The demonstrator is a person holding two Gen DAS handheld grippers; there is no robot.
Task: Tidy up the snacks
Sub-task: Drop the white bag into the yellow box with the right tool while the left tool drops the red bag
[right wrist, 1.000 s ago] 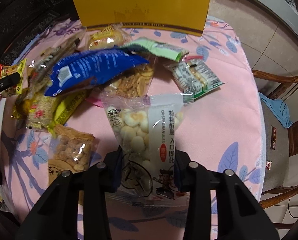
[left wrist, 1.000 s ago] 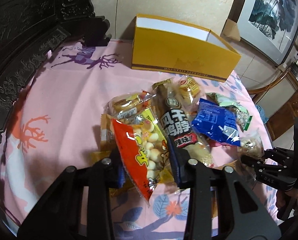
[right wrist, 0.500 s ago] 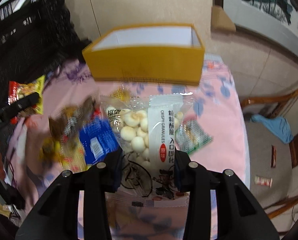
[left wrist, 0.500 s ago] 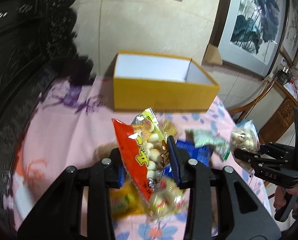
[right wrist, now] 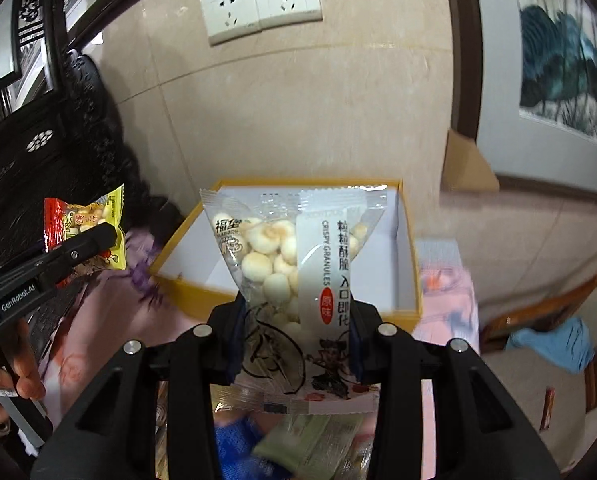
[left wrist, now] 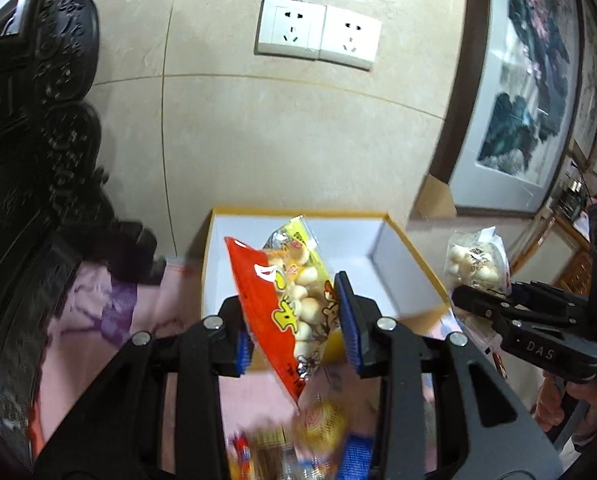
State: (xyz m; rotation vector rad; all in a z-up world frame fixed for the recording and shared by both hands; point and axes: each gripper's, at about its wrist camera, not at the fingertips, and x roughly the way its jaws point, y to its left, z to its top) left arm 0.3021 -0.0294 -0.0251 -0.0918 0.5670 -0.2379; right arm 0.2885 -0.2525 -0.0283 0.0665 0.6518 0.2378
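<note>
Nearest the lenses, the left tongs [left wrist: 298,320] were clamped on a red-and-yellow bag of round puffs [left wrist: 286,292], its lower corner hanging below the blue pads [left wrist: 348,320]. The right tongs [right wrist: 294,336] were clamped on a clear-and-white bag of round puffs [right wrist: 294,256], gripped across its lower printed half with the top standing upright. Beneath both, blurred, lay the remaining snack packets on the pink patterned worktop [left wrist: 110,304]: a blue packet [right wrist: 234,440] and a pale green packet [right wrist: 310,440] showed under the right tongs. From the left wrist view the right tongs appeared at the right edge with their bag held up; from the right wrist view the left tongs appeared at the left edge, a hand [right wrist: 14,372] on the handle. Beyond the bags stood the open yellow box [left wrist: 418,272], white inside; no snack visible in the part of its interior that showed. Both bags were held in the air in front of it. Farther back were the tiled wall, two white sockets [left wrist: 318,36], a framed painting [left wrist: 526,92] and dark carved furniture [left wrist: 58,120].
</note>
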